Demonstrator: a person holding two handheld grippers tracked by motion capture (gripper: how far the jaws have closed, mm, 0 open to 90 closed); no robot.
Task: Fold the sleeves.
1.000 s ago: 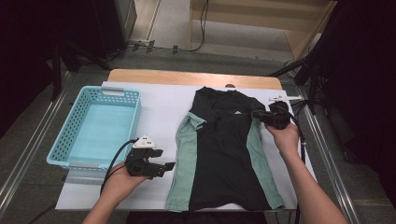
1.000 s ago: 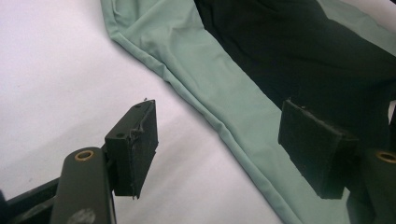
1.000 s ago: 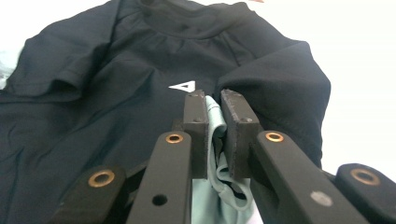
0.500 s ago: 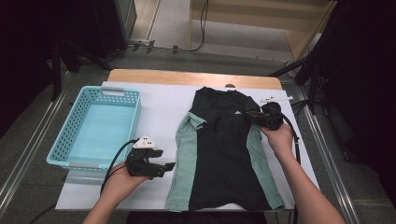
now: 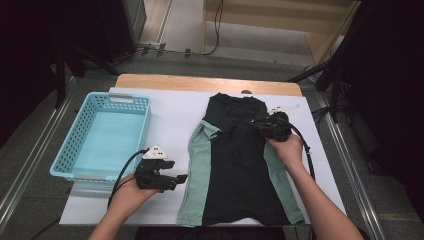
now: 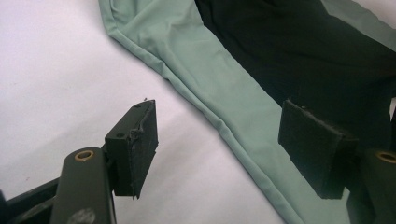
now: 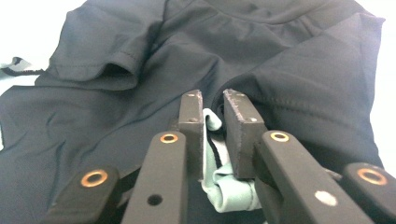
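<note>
High view: a black shirt (image 5: 240,170) with pale green side panels lies spread flat on the white sheet (image 5: 170,115) that covers the worktop, right of centre, collar toward the far edge and hem at the near edge. A light blue basket (image 5: 80,150) stands at the sheet's left edge, well apart from the garment. The right gripper (image 5: 264,127) sits over the shirt's right shoulder region, while the left gripper (image 5: 172,181) waits just beside the left green panel near the near-left corner of the sheet.

Left gripper view: the jaws stand wide apart with nothing between them, one pad over bare white sheet and the other over the green side panel (image 6: 233,102). The hem seam runs between them, a firm doubled edge that looks like a sound place to pinch.

Right gripper view: the jaws are clenched on a fold of green fabric (image 7: 212,140) with black cloth gathered around it; the sleeve (image 7: 107,60) lies rumpled farther off. The material appears thin, light, stretchy and rather slick, so it will likely drape and slide; gripping seams or doubled folds should hold better than a single layer.
</note>
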